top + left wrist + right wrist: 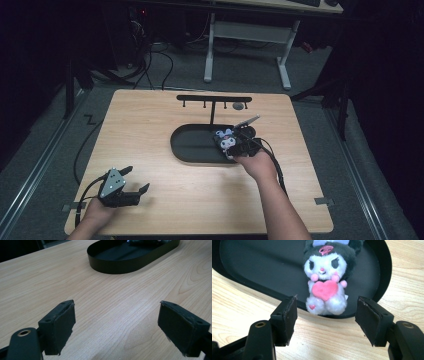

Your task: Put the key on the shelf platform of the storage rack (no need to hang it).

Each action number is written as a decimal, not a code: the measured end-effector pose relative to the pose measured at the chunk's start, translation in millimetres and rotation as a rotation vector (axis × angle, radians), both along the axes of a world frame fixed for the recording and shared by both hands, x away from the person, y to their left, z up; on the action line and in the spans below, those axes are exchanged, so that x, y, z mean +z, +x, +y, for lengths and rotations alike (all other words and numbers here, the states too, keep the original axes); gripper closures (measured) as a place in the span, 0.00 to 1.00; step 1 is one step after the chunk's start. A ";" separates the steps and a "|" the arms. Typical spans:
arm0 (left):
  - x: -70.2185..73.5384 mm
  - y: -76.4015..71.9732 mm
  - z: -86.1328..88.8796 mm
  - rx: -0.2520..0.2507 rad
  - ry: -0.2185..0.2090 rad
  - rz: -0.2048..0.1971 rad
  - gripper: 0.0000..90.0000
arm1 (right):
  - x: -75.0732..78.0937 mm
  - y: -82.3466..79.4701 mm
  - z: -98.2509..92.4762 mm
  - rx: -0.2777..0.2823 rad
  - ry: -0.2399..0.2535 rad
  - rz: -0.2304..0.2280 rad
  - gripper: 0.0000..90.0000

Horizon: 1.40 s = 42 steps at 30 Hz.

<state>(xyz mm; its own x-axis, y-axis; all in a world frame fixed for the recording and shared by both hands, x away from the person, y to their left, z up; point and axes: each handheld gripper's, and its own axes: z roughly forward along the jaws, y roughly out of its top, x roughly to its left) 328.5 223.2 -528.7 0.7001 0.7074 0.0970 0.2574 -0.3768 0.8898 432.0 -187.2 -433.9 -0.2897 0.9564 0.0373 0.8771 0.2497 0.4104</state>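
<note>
A small plush toy [325,277] with a white face, black hood and pink heart lies at the right end of the black oval tray [249,265], its feet at the near rim. In the high view the plush toy [225,140] sits just ahead of my right gripper [239,145]. The right gripper [327,300] is open, its pads standing to either side of the toy's feet without touching them. My left gripper [137,179] rests near the table's front left corner. The left gripper [117,305] is open over bare wood with nothing between its pads.
A black T-shaped rack [214,100] with small hooks stands behind the tray [192,145], and a small round thing [239,106] hangs at its right end. The tray [120,262] lies ahead of the left gripper. Cables trail off the table's front edge.
</note>
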 end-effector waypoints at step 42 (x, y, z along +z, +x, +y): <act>0.0 -0.1 -0.1 0.001 0.005 0.001 0.17 | -44.0 -98.6 -34.3 0.095 0.094 -0.346 0.30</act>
<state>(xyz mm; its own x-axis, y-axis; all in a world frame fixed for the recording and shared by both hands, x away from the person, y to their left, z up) 328.4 223.0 -528.7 0.6993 0.7079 0.0997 0.2589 -0.3807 0.8877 333.4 -221.4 -477.9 -0.3877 0.9218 0.0079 0.6572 0.2703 0.7036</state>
